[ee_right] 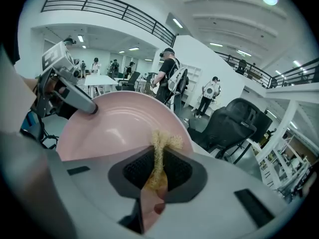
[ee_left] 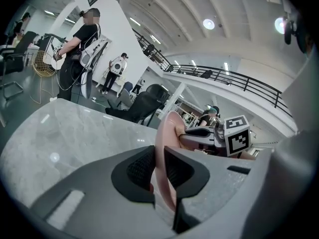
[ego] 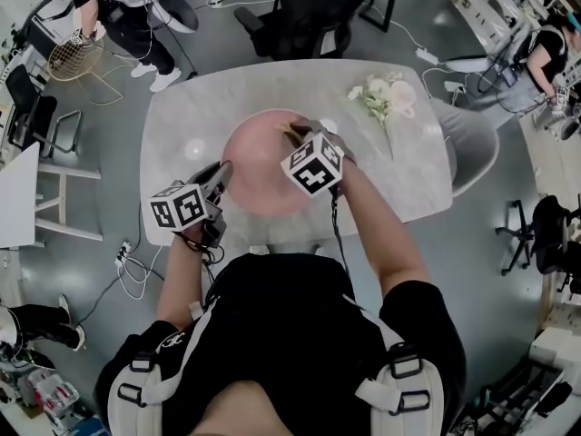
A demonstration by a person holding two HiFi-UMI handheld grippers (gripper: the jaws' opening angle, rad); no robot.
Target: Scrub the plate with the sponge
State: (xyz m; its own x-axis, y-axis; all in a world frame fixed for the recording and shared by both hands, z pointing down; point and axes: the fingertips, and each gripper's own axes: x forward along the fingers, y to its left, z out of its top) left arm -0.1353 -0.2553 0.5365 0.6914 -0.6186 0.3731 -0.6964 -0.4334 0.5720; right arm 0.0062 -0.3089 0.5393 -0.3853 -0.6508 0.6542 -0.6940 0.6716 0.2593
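Note:
A pink plate point(ego: 263, 184) sits tilted over the middle of the white marble table point(ego: 399, 180). My left gripper point(ego: 223, 173) is shut on the plate's left rim; in the left gripper view the rim point(ee_left: 167, 133) runs edge-on between the two pads of that gripper point(ee_left: 158, 171). My right gripper point(ego: 297, 135) is over the plate's far side, shut on a thin yellow fibrous sponge point(ee_right: 160, 146). In the right gripper view the sponge sticks out past the pads of the right gripper point(ee_right: 158, 166), against the plate's inner face point(ee_right: 109, 126).
A bunch of white flowers point(ego: 383, 98) lies on the table at the far right. A black office chair point(ego: 318, 12) stands beyond the far edge. Other people stand at the upper left point(ego: 127, 16) and far right point(ego: 545, 53). Cables point(ego: 132, 271) trail on the floor at the left.

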